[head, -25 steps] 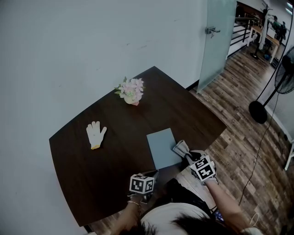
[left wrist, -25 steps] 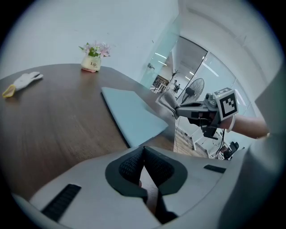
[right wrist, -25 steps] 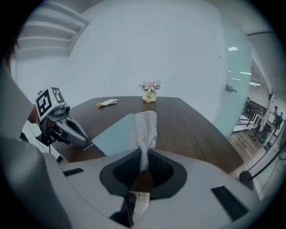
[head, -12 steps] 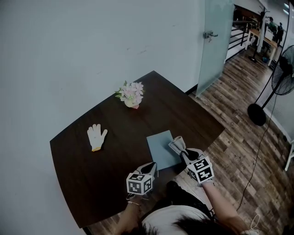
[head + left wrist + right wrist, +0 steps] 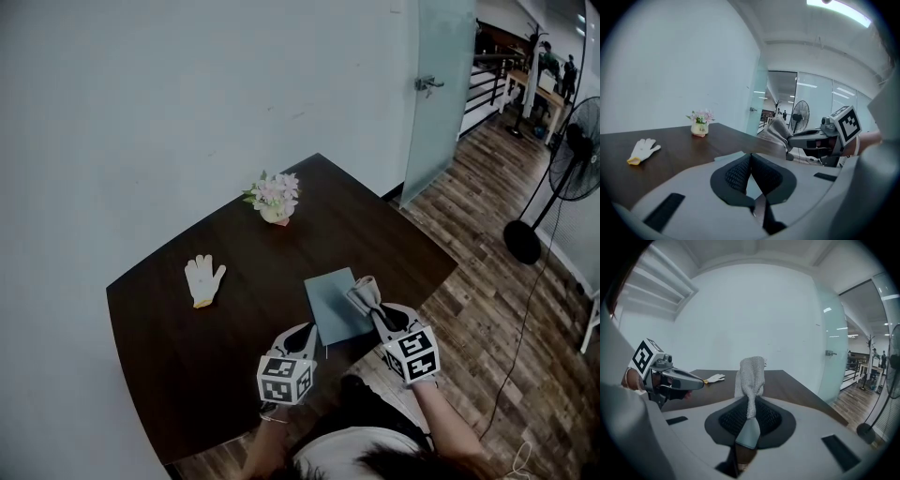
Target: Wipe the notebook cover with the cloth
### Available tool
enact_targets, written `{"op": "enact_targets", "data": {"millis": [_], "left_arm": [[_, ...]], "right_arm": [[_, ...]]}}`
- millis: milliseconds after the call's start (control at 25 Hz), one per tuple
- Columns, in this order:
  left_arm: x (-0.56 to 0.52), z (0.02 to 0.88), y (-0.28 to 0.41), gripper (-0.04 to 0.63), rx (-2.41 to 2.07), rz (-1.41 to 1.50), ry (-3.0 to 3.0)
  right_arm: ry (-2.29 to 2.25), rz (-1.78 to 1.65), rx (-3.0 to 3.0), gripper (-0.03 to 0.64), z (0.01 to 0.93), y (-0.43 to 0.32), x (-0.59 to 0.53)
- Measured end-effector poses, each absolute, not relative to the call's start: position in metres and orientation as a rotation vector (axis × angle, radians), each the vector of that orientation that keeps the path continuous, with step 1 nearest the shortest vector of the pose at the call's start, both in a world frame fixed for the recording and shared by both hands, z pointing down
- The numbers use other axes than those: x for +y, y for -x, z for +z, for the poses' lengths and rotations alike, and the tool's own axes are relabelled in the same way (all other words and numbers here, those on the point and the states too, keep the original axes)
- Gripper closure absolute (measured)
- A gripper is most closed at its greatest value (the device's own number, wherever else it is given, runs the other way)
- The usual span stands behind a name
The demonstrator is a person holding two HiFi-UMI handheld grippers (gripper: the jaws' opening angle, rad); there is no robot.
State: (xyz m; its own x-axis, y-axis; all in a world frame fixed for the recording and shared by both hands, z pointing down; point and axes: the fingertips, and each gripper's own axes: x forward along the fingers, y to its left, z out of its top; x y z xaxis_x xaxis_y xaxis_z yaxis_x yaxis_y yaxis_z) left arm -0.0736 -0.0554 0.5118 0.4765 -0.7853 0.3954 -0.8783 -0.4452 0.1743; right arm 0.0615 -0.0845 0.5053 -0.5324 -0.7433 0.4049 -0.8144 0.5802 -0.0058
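From overhead, the notebook [image 5: 335,306] lies on the table [image 5: 187,347], long axis pointing away from me. My left hand-held gripper [image 5: 750,169] view: jaws together on nothing. My right hand-held gripper [image 5: 749,416] view: jaws clamp the cloth [image 5: 751,373], nearer, at the notebook's right edge.

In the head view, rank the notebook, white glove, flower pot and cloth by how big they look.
1. notebook
2. flower pot and white glove: too alike to rank
3. cloth, partly hidden in the right gripper jaws
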Motion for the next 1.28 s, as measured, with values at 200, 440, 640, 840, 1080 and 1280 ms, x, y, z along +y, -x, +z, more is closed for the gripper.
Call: {"op": "enact_targets", "data": {"millis": [200, 440, 640, 840, 1080, 1280], "left_arm": [[-0.037, 0.483, 0.077, 0.577, -1.434, 0.332, -2.443], [-0.014, 0.440, 0.078, 0.577, -1.491, 0.245, -2.509], [0.004, 0.410, 0.082, 0.577, -1.529, 0.176, -2.541], [0.018, 0.385, 0.090, 0.577, -1.578, 0.111, -2.542], [0.031, 0.367, 0.090, 0.577, -1.628, 0.064, -2.544], [0.036, 0.356, 0.079, 0.577, -1.670, 0.037, -2.528]], "right_arm": [[-1.306, 0.234, -2.493, 0.569, 0.480, -0.052, -0.066], [-1.343, 0.172, -2.519, 0.569, 0.449, -0.045, -0.040], [-1.382, 0.131, -2.531, 0.569, 0.430, -0.041, -0.021], [-1.410, 0.110, -2.542, 0.569, 0.413, -0.040, -0.006], [-1.430, 0.046, -2.568, 0.569, 0.391, -0.041, 0.005], [-1.410, 0.006, -2.600, 0.569, 0.380, -0.049, 0.010]]}}
